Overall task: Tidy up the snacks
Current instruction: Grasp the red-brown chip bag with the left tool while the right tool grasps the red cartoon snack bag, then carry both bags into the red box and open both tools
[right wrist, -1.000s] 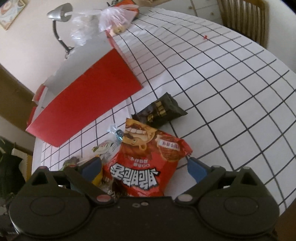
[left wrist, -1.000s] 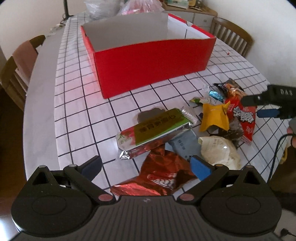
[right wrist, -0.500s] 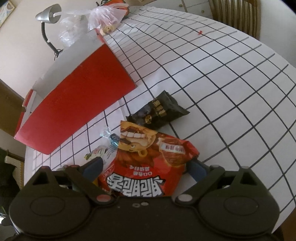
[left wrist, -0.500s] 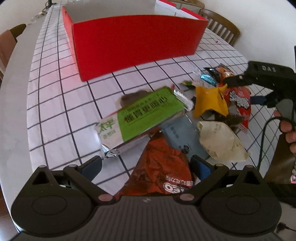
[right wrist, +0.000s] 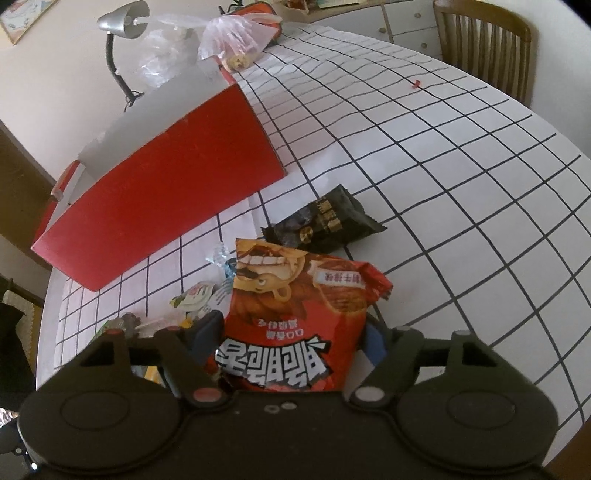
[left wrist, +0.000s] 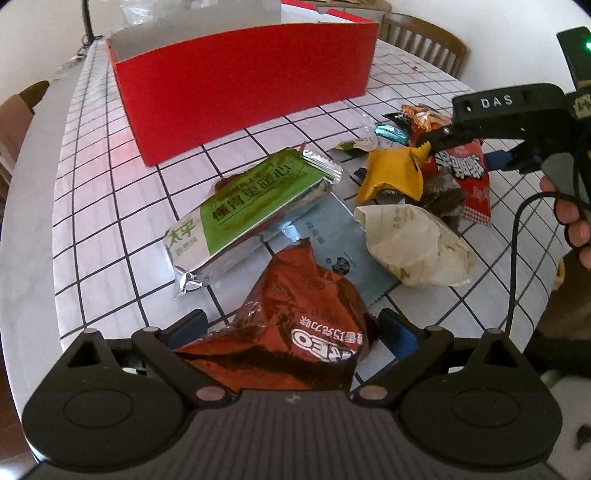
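Observation:
A pile of snack packets lies on the grid-pattern tablecloth in front of a red open box. My left gripper is open, its fingers on either side of a crumpled brown-red Oreo packet. A green-and-silver cracker pack, a yellow packet and a cream packet lie beyond. My right gripper is shut on a red snack bag, which also shows in the left wrist view. The red box also shows in the right wrist view.
A black packet lies alone just past the red bag. A grey-blue flat packet lies under the pile. Plastic bags and a desk lamp stand behind the box. Wooden chairs ring the table.
My left gripper moved forward and down until its open fingers straddle the Oreo packet. My right gripper's fingers closed onto the red snack bag.

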A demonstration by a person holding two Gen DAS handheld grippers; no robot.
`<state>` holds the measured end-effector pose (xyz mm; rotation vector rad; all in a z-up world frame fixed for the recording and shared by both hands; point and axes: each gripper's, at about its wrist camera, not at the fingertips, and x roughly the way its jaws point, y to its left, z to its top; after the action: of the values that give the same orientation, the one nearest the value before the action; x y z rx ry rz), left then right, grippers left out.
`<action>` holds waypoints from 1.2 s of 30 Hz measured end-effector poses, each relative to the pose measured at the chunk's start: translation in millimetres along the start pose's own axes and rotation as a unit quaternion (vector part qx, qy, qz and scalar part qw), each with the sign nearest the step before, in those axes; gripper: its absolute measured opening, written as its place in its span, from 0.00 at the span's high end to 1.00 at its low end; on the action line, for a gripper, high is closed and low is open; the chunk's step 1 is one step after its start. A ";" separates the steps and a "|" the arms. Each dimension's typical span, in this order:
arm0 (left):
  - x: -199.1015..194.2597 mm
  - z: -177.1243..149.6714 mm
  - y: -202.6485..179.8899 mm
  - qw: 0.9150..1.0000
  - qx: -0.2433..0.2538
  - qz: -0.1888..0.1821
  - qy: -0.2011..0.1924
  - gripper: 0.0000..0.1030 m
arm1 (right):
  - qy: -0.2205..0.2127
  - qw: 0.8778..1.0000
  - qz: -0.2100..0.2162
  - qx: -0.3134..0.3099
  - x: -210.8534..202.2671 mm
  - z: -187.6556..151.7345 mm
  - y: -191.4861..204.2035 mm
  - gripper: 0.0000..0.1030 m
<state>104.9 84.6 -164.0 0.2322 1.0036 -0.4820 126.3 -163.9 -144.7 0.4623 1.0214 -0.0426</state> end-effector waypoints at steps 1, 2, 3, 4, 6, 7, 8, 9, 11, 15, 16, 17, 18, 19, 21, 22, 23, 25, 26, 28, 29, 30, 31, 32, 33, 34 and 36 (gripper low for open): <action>-0.7 -1.0 -0.6 1.000 -0.002 0.002 -0.003 0.07 | 0.000 1.000 0.002 -0.001 -0.8 -0.5 -0.3 0.28; -1.8 -1.8 -1.3 1.000 -0.005 0.004 -0.006 0.10 | -0.001 1.000 0.005 -0.001 -2.0 -1.1 -1.5 0.30; -3.4 -2.5 -1.5 1.000 -0.010 0.006 -0.011 0.12 | -0.003 1.000 0.009 -0.001 -3.5 -1.9 -2.5 0.33; -5.9 -3.3 -1.3 1.000 -0.019 0.007 -0.015 0.16 | -0.004 1.000 0.013 0.001 -5.2 -2.2 -4.3 0.34; -11.8 -6.2 0.1 0.999 -0.046 0.007 -0.026 0.24 | -0.004 1.000 0.015 0.000 -6.6 -3.3 -6.2 0.34; -13.6 -8.3 -0.2 0.998 -0.056 0.007 -0.031 0.28 | -0.005 1.000 0.016 -0.001 -7.7 -4.1 -7.4 0.34; -15.3 -10.5 -1.0 0.997 -0.065 0.009 -0.036 0.33 | -0.005 1.000 0.017 0.000 -8.7 -4.8 -8.7 0.34; -17.0 -12.8 -1.3 0.996 -0.077 0.010 -0.043 0.34 | -0.006 1.000 0.020 0.000 -10.1 -5.3 -10.1 0.34; -20.2 -15.9 -1.1 0.993 -0.101 0.010 -0.053 0.40 | -0.011 1.000 0.024 0.001 -14.7 -5.6 -12.8 0.34; -26.5 -23.1 -0.2 0.987 -0.141 0.014 -0.077 0.45 | -0.023 0.999 0.029 -0.002 -24.5 -3.1 -18.6 0.34; -26.2 -24.3 1.0 0.985 -0.150 0.015 -0.079 0.46 | -0.026 0.999 0.030 -0.002 -26.6 -2.4 -20.0 0.34; -26.6 -25.3 1.1 0.984 -0.158 0.017 -0.082 0.48 | -0.027 0.999 0.032 -0.003 -28.2 -1.5 -21.0 0.34; -27.7 -26.2 1.4 0.982 -0.168 0.018 -0.084 0.49 | -0.029 0.999 0.035 -0.005 -30.2 -0.4 -22.1 0.34; -29.4 -26.4 1.5 0.981 -0.174 0.018 -0.087 0.51 | -0.032 0.999 0.037 -0.007 -32.1 0.5 -23.0 0.34; -35.2 -27.3 -0.8 0.978 -0.181 0.021 -0.097 0.54 | -0.035 0.999 0.040 -0.009 -35.1 2.6 -25.1 0.34; -37.5 -27.3 -1.7 0.978 -0.183 0.024 -0.101 0.56 | -0.036 0.998 0.043 -0.012 -36.6 4.0 -25.8 0.34; -39.7 -27.2 -2.3 0.977 -0.186 0.026 -0.104 0.57 | -0.038 0.998 0.044 -0.014 -38.0 5.3 -26.8 0.34; -43.6 -28.5 -3.5 0.975 -0.193 0.032 -0.109 0.59 | -0.040 0.998 0.046 -0.018 -40.4 8.2 -28.3 0.34; -45.0 -29.8 -4.2 0.973 -0.197 0.035 -0.112 0.60 | -0.041 0.998 0.047 -0.019 -41.5 9.7 -29.1 0.34; -45.7 -31.6 -4.4 0.971 -0.208 0.038 -0.114 0.61 | -0.041 0.998 0.050 -0.024 -43.7 12.9 -29.7 0.34; -46.2 -32.4 -5.0 0.970 -0.213 0.040 -0.114 0.61 | -0.042 0.997 0.051 -0.027 -44.8 13.8 -29.3 0.34; -47.0 -32.9 -5.8 0.969 -0.216 0.041 -0.115 0.61 | -0.042 0.997 0.053 -0.030 -46.1 15.5 -28.6 0.34; -48.2 -33.0 -6.6 0.968 -0.217 0.041 -0.117 0.61 | -0.042 0.997 0.056 -0.033 -47.6 17.1 -27.6 0.34; -50.4 -32.9 -7.6 0.968 -0.219 0.041 -0.118 0.61 | -0.043 0.997 0.060 -0.037 -49.6 18.9 -26.5 0.34; -52.8 -32.0 -8.2 0.967 -0.221 0.040 -0.118 0.61 | -0.045 0.996 0.062 -0.041 -51.6 20.6 -25.4 0.34; -55.4 -31.1 -8.4 0.967 -0.222 0.042 -0.120 0.61 | -0.048 0.996 0.066 -0.045 -53.8 23.2 -23.5 0.34; -61.9 -27.5 -8.5 0.966 -0.223 0.047 -0.126 0.61 | -0.050 0.995 0.071 -0.053 -57.7 27.7 -19.6 0.34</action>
<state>52.6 105.7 -125.5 -0.1817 0.8221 -0.1828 113.4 -202.7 -91.7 0.4294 0.8850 0.1140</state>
